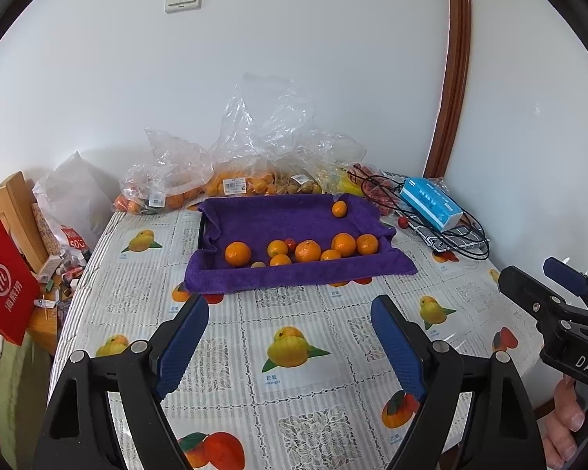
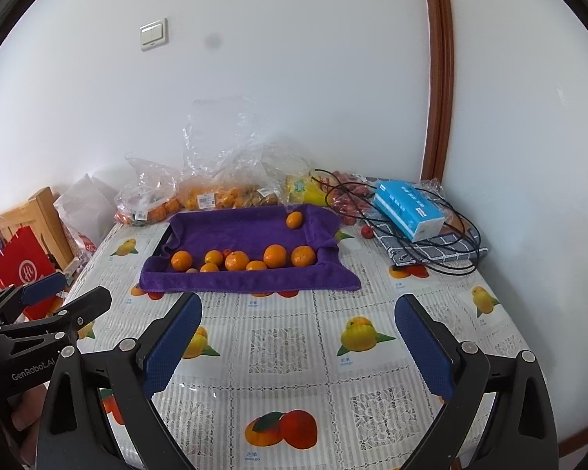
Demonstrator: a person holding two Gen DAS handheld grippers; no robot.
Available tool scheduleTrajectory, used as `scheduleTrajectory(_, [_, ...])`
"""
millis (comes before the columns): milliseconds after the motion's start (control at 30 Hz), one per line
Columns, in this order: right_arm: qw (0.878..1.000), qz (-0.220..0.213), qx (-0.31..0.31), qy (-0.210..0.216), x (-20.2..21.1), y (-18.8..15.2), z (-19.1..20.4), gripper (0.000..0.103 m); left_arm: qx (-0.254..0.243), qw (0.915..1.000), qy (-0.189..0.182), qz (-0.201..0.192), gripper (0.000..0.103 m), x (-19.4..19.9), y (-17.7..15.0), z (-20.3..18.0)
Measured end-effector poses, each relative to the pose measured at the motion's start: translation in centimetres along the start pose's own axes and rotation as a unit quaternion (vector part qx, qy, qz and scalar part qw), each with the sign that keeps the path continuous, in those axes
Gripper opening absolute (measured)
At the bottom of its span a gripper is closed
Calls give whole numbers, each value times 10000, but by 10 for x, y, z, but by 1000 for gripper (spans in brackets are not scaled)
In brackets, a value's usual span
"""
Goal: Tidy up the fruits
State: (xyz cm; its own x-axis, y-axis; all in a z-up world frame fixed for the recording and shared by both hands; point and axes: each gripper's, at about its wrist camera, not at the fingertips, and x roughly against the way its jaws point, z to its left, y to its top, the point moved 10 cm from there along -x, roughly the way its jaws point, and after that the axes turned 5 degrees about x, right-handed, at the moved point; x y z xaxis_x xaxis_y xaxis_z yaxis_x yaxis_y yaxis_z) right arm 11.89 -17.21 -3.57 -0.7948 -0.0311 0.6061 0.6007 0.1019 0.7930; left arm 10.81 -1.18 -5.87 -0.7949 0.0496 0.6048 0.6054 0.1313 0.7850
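Left wrist view
Left gripper (image 1: 290,327): black frame with blue pads, jaws spread wide, nothing between them, hanging over the near part of the table.
Table cover (image 1: 294,399): glossy white cloth printed with fruit pictures.
Tray (image 1: 294,274): shallow tray lined with a purple towel, far centre of the table, beyond the fingertips.
Oranges (image 1: 307,251): round orange fruits lined along the tray's near wall; one small orange (image 1: 339,209) alone at the far right corner of the towel.
Plastic bags (image 1: 239,180): clear crinkled bags of more orange fruit, behind the tray against the white wall.
Tissue box (image 1: 431,203): blue and white carton, far right, lying on black cables.
Small red fruit (image 1: 402,221): loose on the cover, just right of the tray.
Right gripper (image 1: 545,286): entering at the right edge, blue pad showing, a hand (image 1: 566,423) under it.

Right wrist view
Right gripper (image 2: 298,333): jaws spread very wide, empty, above the near table.
Tray (image 2: 251,280): far centre, oranges (image 2: 237,261) in a row at its near wall.
Left gripper (image 2: 64,293): at the left edge, fingers apart.
Red paper bag (image 2: 19,270): far left, off the table.
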Motion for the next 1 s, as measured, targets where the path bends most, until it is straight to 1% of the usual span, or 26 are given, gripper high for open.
scheduleTrajectory(1000, [10000, 5, 24, 10, 0, -1, 6, 98, 36, 10000, 9, -61, 84, 4, 2, 3])
